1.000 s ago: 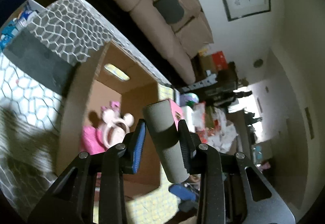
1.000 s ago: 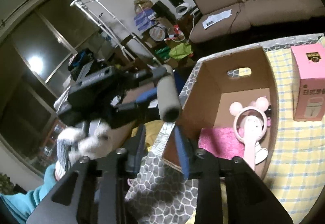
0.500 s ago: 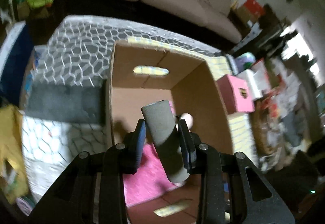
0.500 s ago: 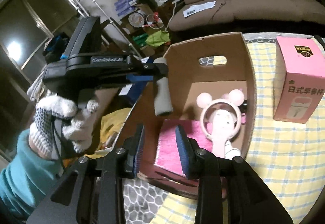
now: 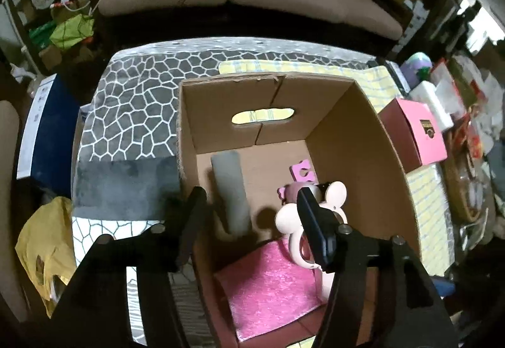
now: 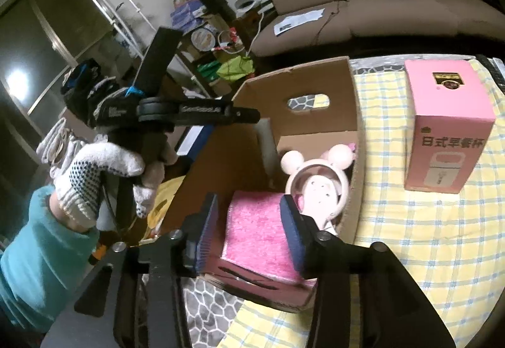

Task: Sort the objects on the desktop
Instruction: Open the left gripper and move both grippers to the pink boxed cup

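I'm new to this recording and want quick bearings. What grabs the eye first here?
The open cardboard box in the middle of the table, holding a pink mouse-eared fan, a pink cloth and a grey roll leaning along its left wall. The left gripper hovers above it, its fingers opening with nothing between them. A pink carton stands on the yellow checked cloth to the box's right.

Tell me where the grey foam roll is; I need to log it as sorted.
In the left wrist view the grey foam roll stands inside the cardboard box, against its left wall, left of the pink mouse-eared fan and beyond the pink cloth.
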